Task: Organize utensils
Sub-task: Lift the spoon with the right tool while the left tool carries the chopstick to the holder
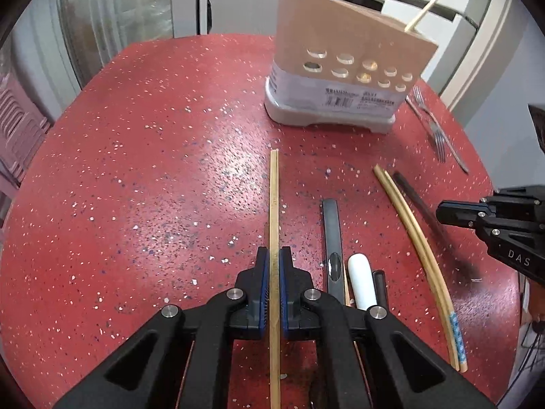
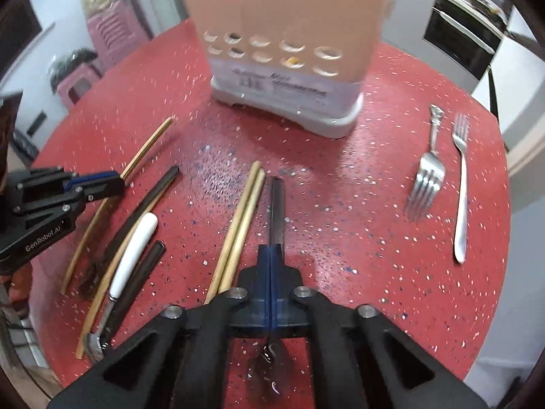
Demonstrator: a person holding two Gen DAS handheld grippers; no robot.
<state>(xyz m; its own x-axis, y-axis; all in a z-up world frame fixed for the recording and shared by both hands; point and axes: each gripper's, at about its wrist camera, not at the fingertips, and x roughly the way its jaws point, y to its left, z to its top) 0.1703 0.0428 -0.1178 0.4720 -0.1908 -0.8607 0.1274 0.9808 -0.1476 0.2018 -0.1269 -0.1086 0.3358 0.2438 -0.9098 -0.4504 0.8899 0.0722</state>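
Here the left hand-held gripper point(image 1: 272, 266) clamps a chopstick point(image 1: 274, 197), the right hand-held gripper point(image 2: 271, 262) a blurred black-handled utensil point(image 2: 277, 208)

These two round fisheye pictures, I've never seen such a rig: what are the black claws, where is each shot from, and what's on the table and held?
Each picture comes from a camera on a hand-held gripper, looking along its jaws. The left gripper is closed on a wooden chopstick. The right gripper is closed on a dark-handled utensil. On the red table stand a utensil holder, two forks, a chopstick pair and a white-handled utensil.
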